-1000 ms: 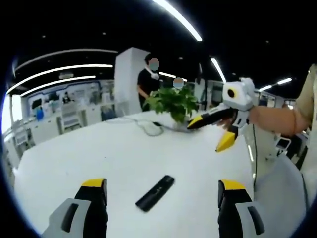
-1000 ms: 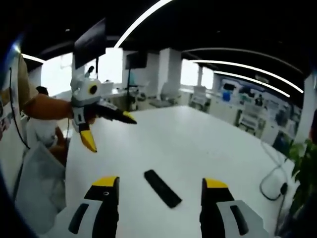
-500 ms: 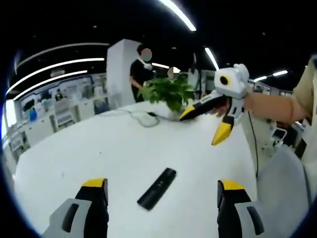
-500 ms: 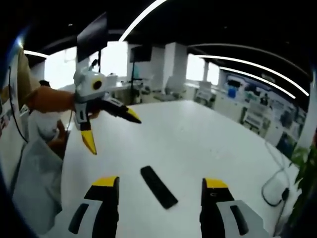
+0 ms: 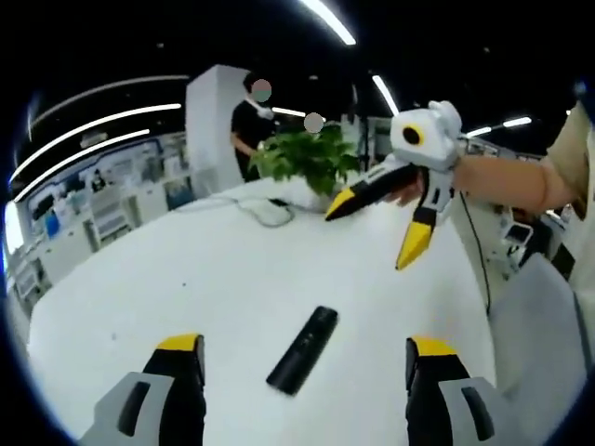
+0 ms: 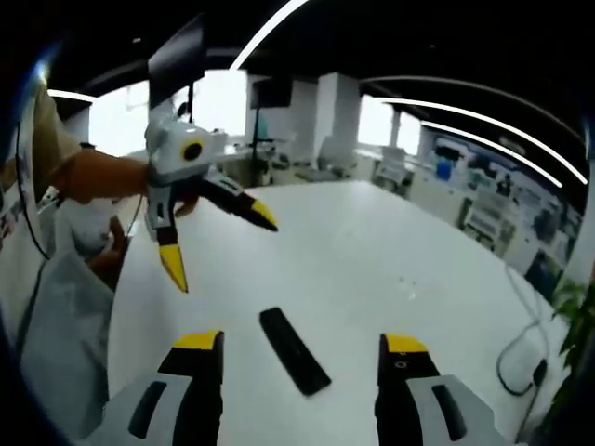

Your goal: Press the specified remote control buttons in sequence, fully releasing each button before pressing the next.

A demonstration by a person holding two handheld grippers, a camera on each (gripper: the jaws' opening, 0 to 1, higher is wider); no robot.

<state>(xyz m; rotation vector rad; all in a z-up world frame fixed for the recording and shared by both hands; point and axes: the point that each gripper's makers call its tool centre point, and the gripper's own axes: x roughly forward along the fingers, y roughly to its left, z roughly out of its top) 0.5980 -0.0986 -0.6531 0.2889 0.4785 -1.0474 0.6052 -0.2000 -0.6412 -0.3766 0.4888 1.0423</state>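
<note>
Basically nothing is pressed yet: the remote lies flat on the white counter, free of both tools, roughly between them and out ahead of each.

Left tool: released, jaws wide apart, holding nothing. Seen in the right gripper view it hangs above the counter, up and to the left of the remote, yellow tips splayed. Right tool: also released and empty; in the left gripper view it hovers high over the far side of the counter near the potted plant.

Step in hand, as I read it: approach for the first button press. To do it well I'd bring one tool down with a single jaw tip leading, vertical onto the button face, press straight, then lift fully clear before the next. I'd keep the other tool back so the remote isn't covered. Button markings are too small to read from here, so I'd close in before choosing.

Remote orientation: long axis runs diagonally in both views; in the left gripper view the near end sits lower left, the far end upper right toward the plant. Which end is the front, I can't tell.
</note>
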